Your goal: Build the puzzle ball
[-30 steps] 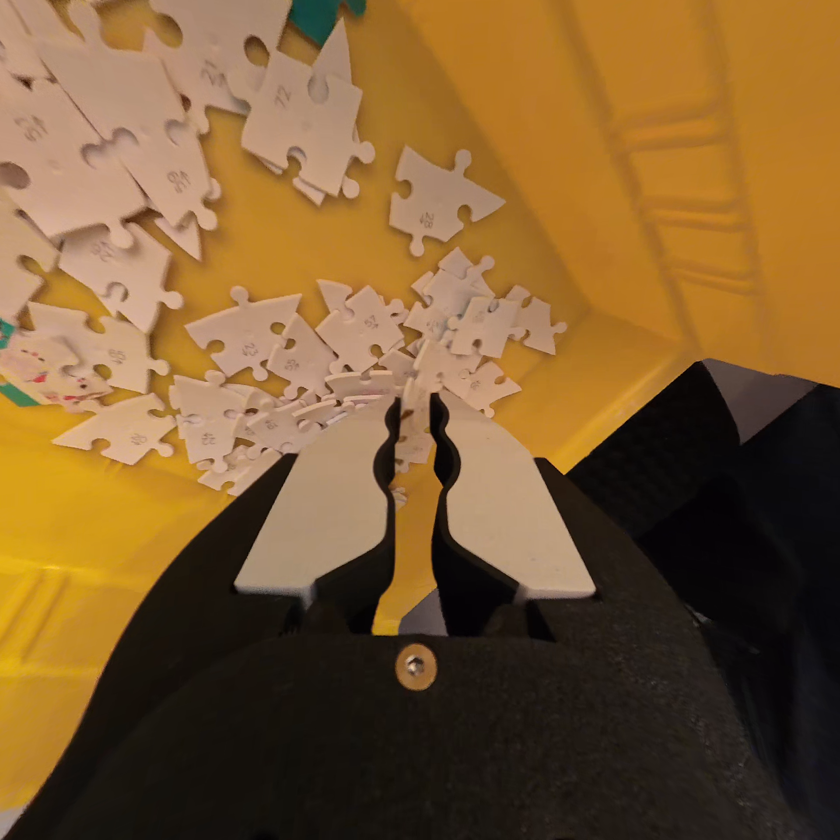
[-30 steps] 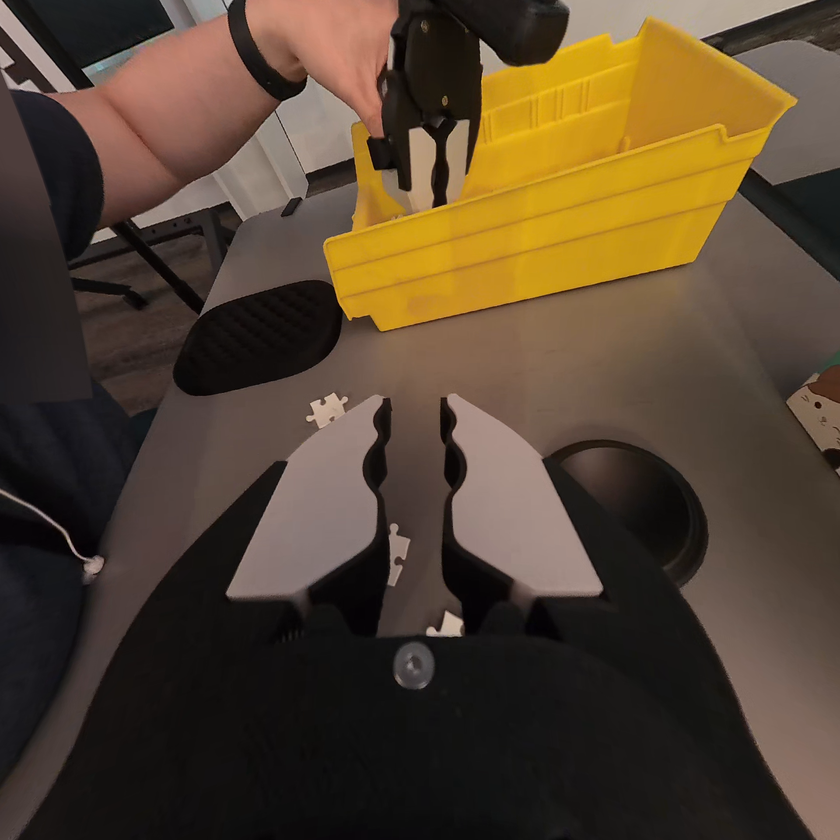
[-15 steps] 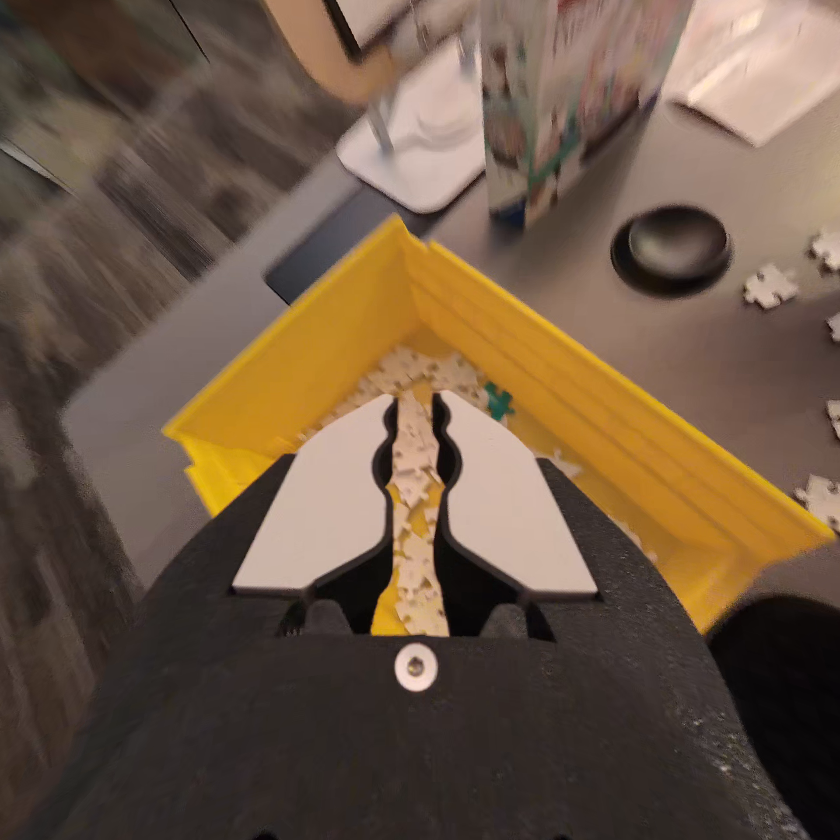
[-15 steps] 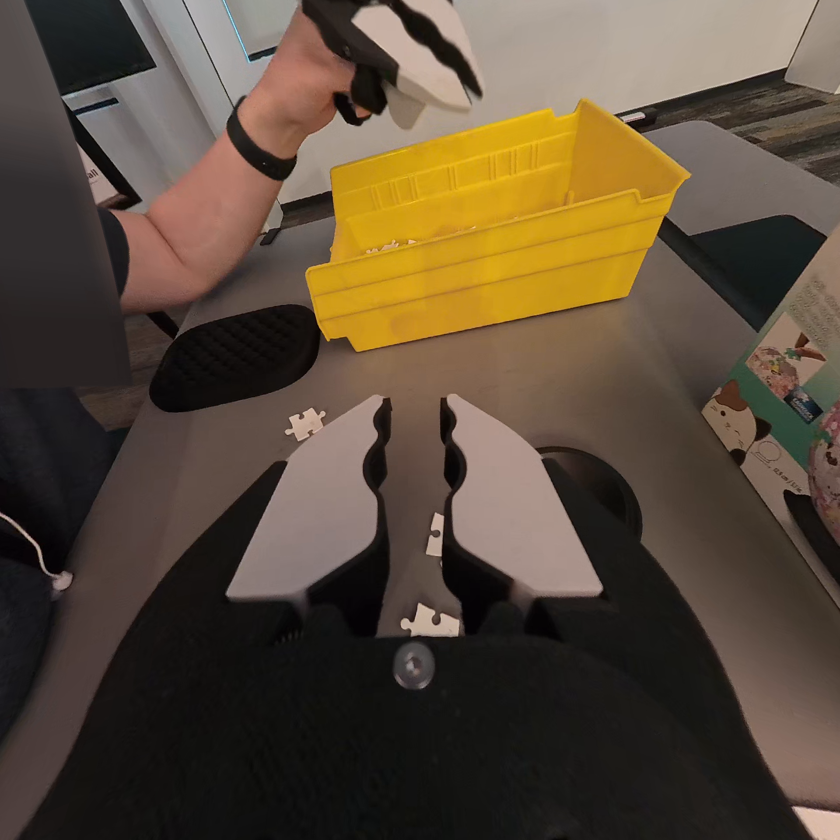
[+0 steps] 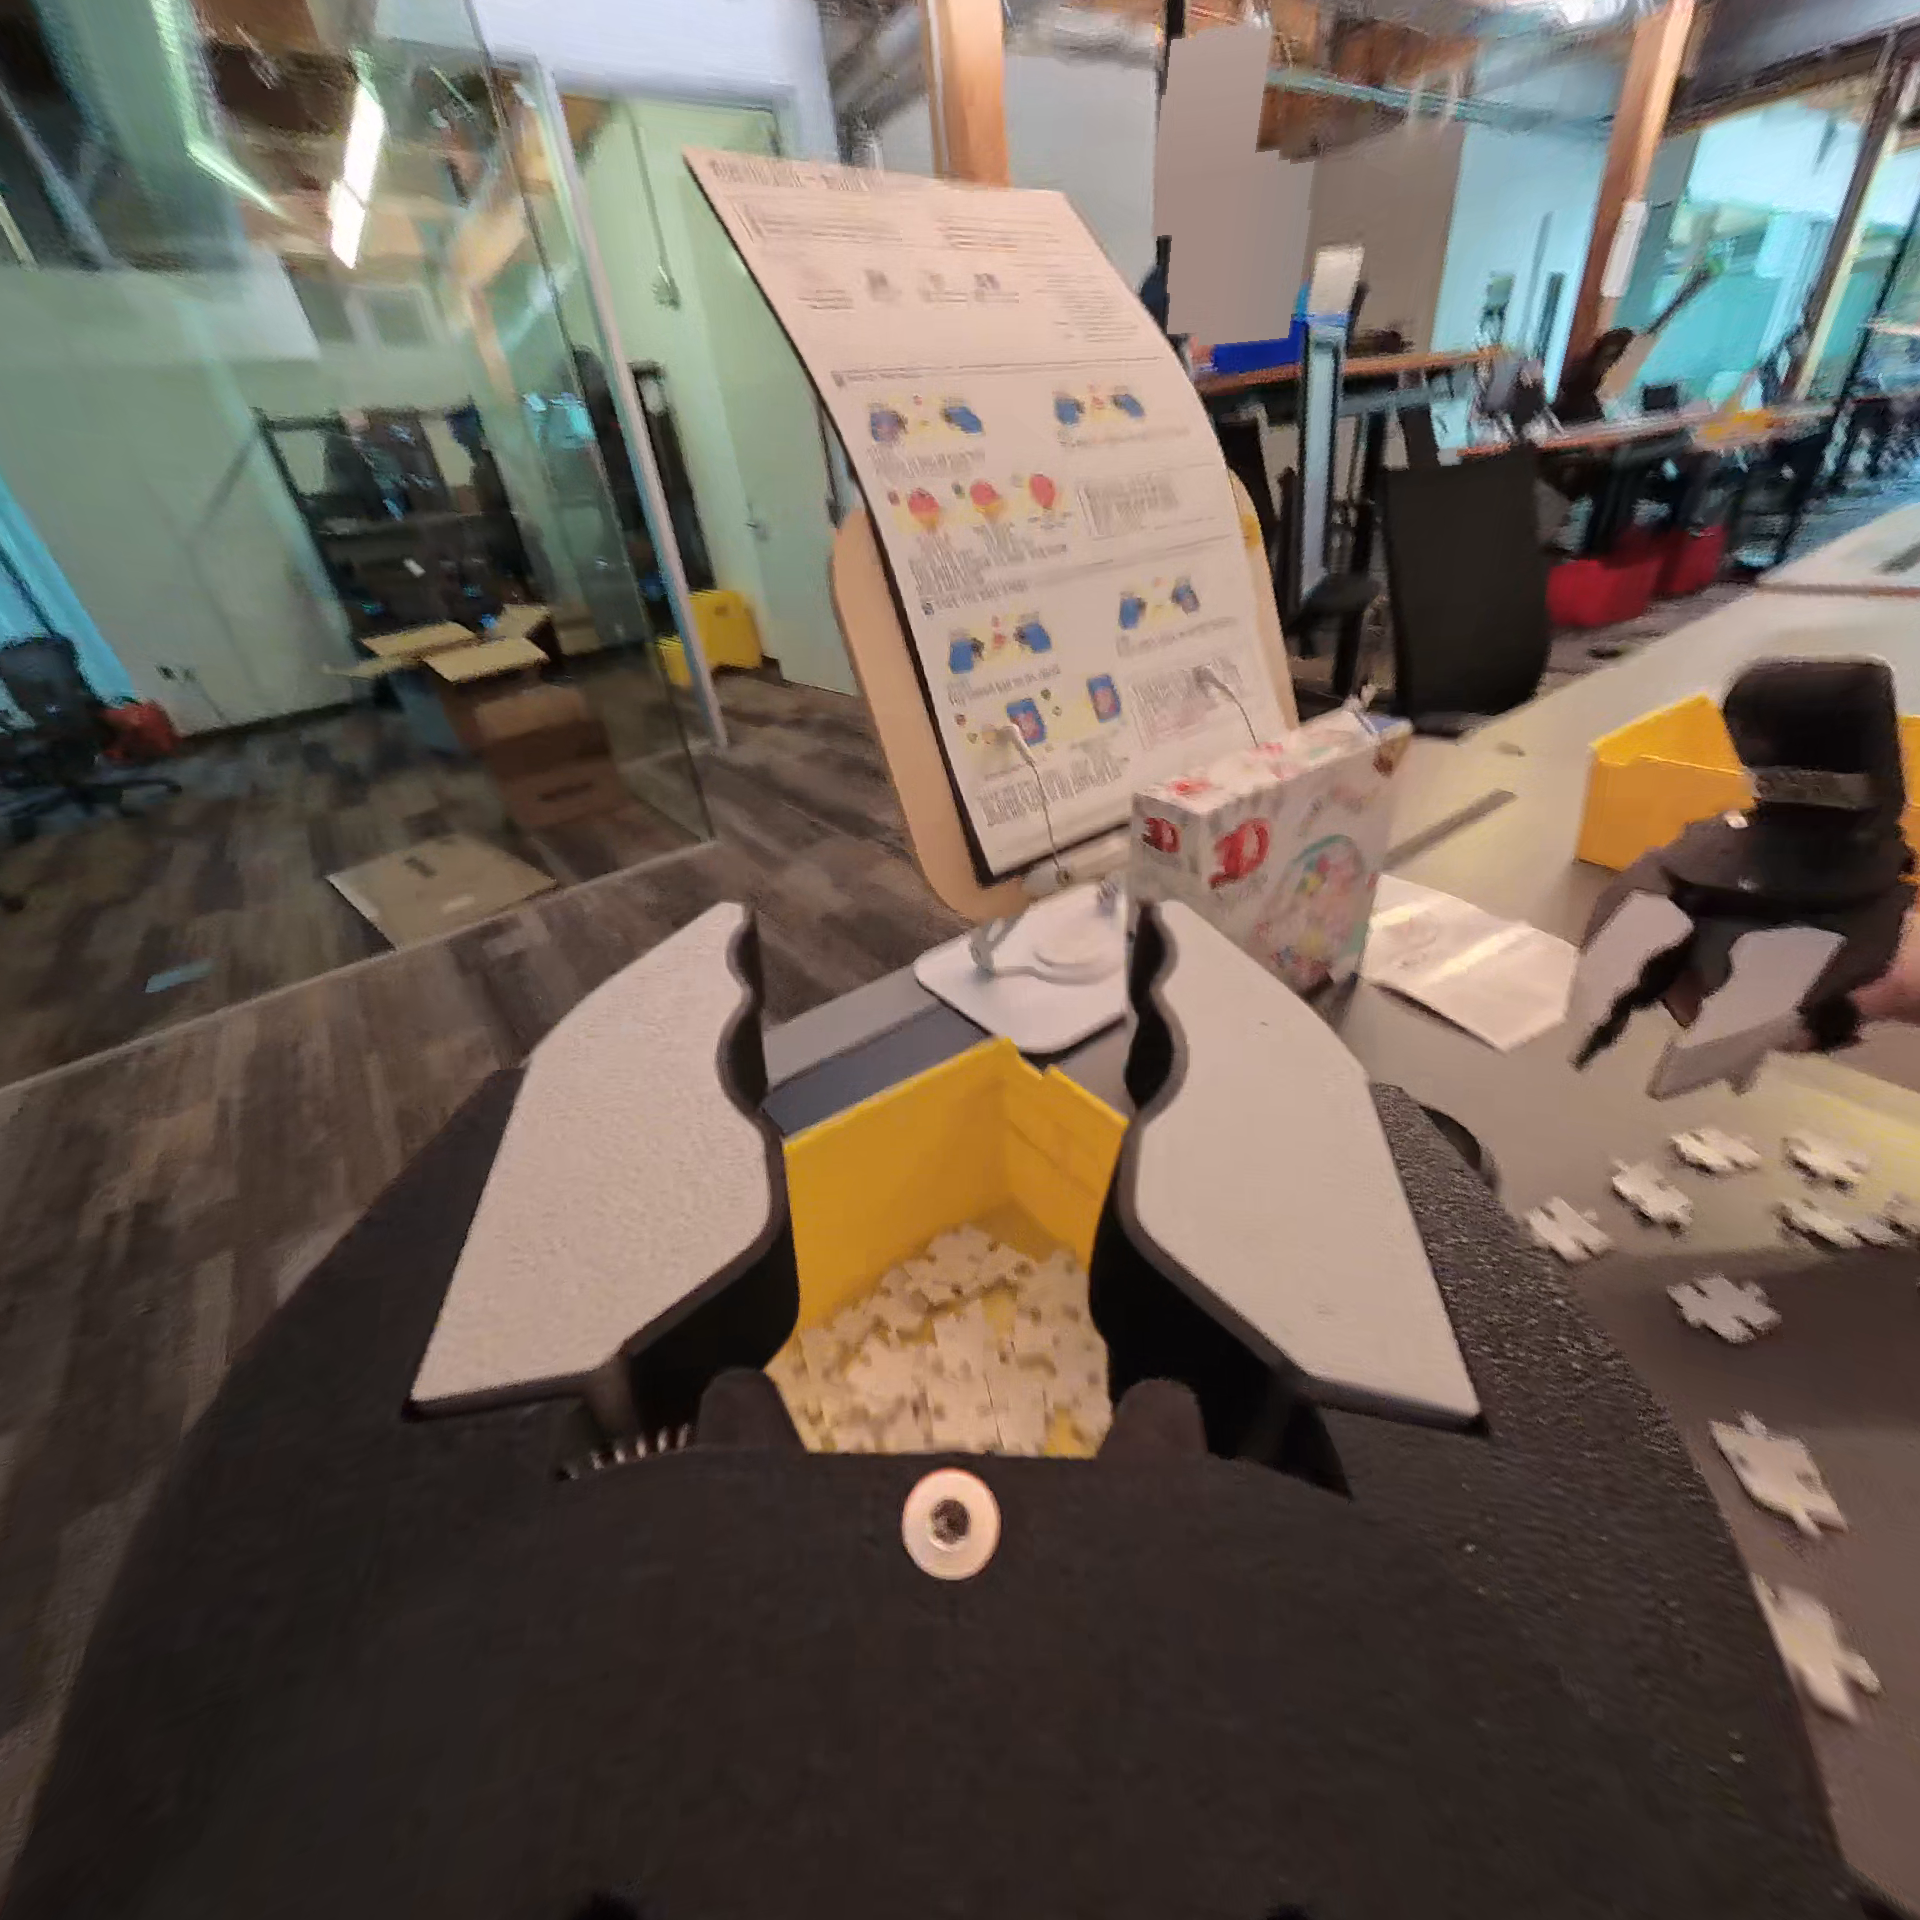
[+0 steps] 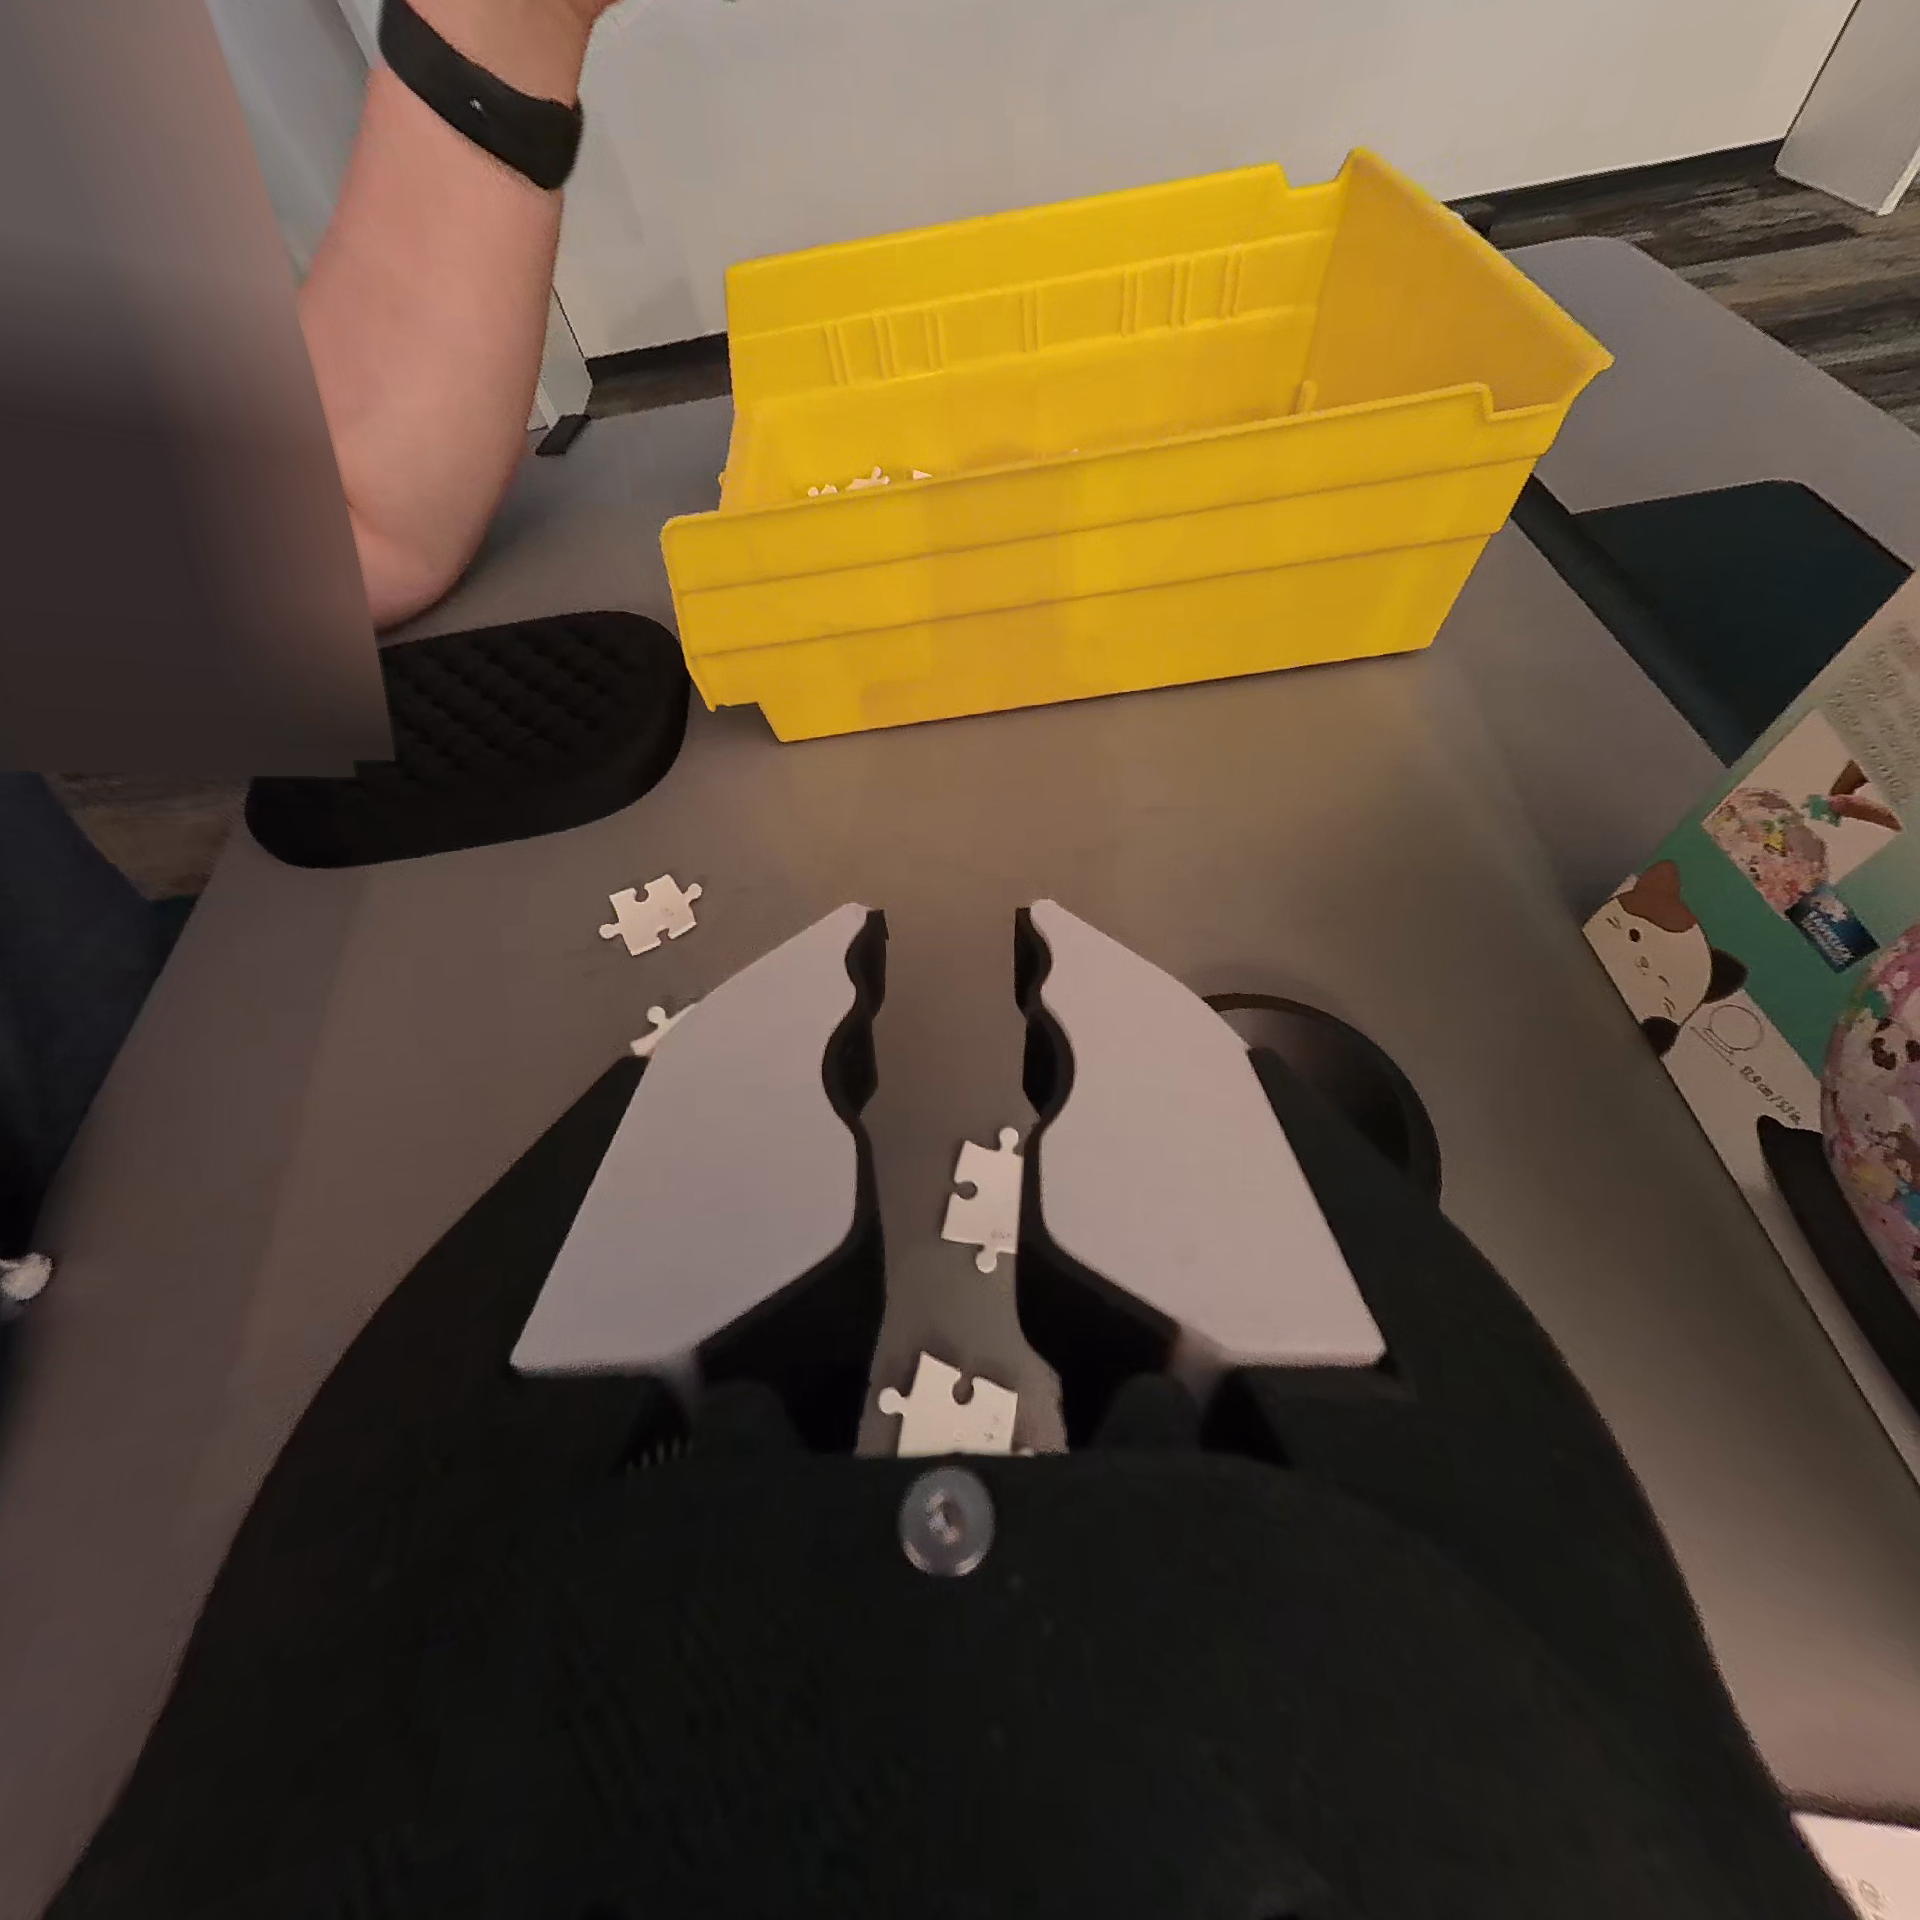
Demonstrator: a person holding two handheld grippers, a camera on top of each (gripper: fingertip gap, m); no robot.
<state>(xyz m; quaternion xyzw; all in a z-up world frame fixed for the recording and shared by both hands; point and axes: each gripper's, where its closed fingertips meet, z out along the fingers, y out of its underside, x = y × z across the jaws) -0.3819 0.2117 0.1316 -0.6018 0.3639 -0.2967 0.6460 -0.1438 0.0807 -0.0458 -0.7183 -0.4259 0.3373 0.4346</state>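
- Left gripper (image 5: 940, 935): jaws spread wide, nothing between them; held up above the yellow bin (image 5: 935, 1132), camera looking down into its near end.
- Bin interior: heap of white puzzle pieces (image 5: 956, 1340) face-down on the bin floor, seen through the gap between the fingers.
- Right gripper (image 6: 951, 920): jaws parted w/ a moderate gap, empty, hovering low over the grey table (image 6: 1091, 831).
- Loose pieces on table by right gripper: one (image 6: 985, 1195) between the fingers in the right wrist view, touching neither as far as visible; another (image 6: 951, 1403) nearer the gripper base; one more (image 6: 652, 914) off to the left of the left finger.
- More loose pieces scattered on table at right edge of left wrist view, blurred.
- Bin sits well beyond the right gripper; black textured pad (image 6: 488, 727) just left of it.
- Puzzle box (image 5: 1268, 883) stands upright behind the bin, next to an instruction sheet (image 5: 1029, 499) on a stand.
- Person's forearm w/ black wristband (image 6: 478, 104) at the upper left, rising out of frame.
- Black round recess (image 6: 1340, 1091) in table right of right gripper.
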